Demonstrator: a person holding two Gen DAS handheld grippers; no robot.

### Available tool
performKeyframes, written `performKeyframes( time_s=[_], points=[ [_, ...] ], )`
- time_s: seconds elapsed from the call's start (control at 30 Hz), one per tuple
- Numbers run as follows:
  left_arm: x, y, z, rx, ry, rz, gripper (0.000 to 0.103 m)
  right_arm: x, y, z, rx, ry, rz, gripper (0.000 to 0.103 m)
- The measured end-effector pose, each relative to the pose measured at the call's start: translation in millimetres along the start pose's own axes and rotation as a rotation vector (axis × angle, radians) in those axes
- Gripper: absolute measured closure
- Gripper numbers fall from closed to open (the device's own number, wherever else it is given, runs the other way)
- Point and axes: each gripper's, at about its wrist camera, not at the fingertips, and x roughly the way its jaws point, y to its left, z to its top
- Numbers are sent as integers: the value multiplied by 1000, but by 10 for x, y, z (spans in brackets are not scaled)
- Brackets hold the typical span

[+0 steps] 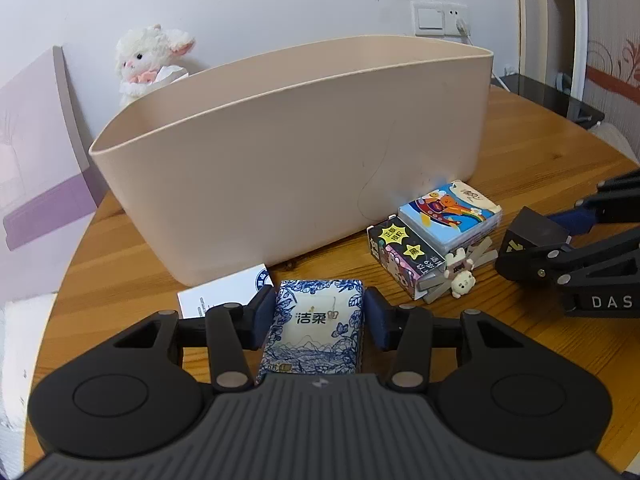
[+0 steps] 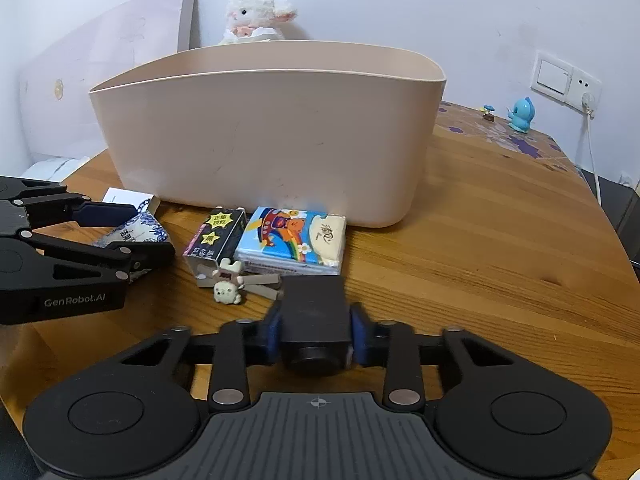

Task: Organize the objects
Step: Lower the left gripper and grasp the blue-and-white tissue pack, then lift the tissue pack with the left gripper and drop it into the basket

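A beige plastic bin stands on the round wooden table; it also shows in the right wrist view. My left gripper is shut on a blue-and-white tissue pack, low over the table in front of the bin. My right gripper is shut on a black box, right of the left gripper. Between them lie a colourful cartoon tissue pack, a black card box and a small bear keychain.
A white card lies under the left fingers. A plush lamb sits behind the bin. A blue figurine and a wall socket with cable are at the far right. A board leans on the wall.
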Motion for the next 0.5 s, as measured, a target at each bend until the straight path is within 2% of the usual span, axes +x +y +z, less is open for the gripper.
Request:
performKeyframes(
  time_s=[0.23, 0.5],
  points=[
    [-37, 114, -15, -74, 14, -27, 54, -52, -3, -20, 13, 7, 12, 74],
    [-197, 189, -40, -107, -3, -18, 55, -262, -27, 37, 31, -37, 22, 74]
  ],
)
